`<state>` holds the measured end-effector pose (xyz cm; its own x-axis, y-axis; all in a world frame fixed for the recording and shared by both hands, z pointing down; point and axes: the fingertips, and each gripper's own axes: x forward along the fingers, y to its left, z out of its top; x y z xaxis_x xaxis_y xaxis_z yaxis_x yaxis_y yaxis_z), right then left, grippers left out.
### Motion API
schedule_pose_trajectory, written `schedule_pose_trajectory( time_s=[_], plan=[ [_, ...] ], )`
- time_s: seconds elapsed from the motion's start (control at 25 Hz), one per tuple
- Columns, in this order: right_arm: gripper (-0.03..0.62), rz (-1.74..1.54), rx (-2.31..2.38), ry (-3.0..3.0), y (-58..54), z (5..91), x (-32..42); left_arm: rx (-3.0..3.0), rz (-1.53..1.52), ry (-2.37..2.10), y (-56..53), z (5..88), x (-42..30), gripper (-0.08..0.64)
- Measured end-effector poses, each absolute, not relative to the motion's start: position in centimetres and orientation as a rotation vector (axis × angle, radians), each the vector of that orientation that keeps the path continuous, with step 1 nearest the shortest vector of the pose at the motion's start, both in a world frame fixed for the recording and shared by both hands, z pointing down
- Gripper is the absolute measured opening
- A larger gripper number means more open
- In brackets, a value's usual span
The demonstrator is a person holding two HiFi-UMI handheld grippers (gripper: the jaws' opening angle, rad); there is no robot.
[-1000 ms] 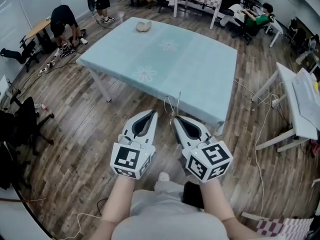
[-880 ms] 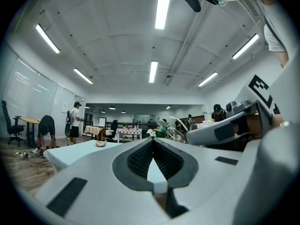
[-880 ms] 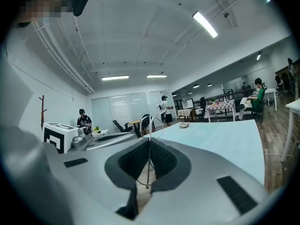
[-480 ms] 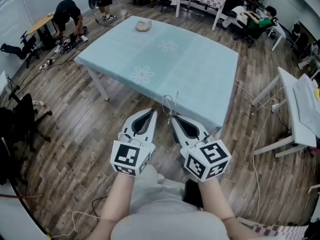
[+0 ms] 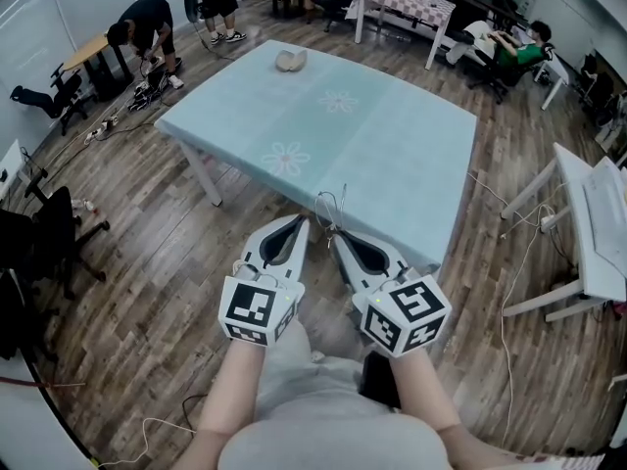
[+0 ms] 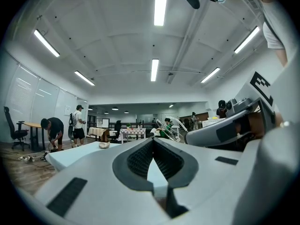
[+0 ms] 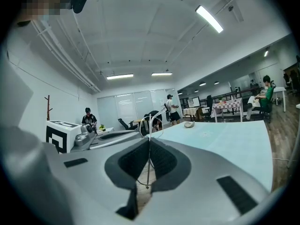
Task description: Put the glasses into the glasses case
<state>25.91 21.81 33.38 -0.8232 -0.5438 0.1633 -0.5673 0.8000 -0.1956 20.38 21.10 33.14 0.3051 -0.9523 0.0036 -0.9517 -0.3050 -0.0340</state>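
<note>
Evidently the right gripper (image 5: 339, 236) pinches the thin wire-framed glasses (image 5: 331, 211) upright, ready for the beige oval glasses case (image 5: 291, 61) at twelve o'clock; the left gripper (image 5: 297, 225) is closed, empty.

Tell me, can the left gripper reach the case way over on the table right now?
Probably not yet. The glasses case lies at the far end of the table, while the left gripper, jaws together, hangs by the near edge. Nothing stands in between; it just looks too far.
</note>
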Motion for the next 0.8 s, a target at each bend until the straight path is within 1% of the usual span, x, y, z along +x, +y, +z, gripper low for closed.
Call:
schedule_pose_trajectory(
  time_s=[0.4,0.8],
  plan=[
    [0.012,0.395,0.923,-2.876,18.4,34.1,25.0,-2.521,-0.062,1.798,17.9,33.1,19.5,0.009],
    [0.012,0.406,0.968,-2.859,14.0,34.6,21.2,-2.526,-0.046,1.804,13.5,33.6,14.9,0.009]
  ],
)
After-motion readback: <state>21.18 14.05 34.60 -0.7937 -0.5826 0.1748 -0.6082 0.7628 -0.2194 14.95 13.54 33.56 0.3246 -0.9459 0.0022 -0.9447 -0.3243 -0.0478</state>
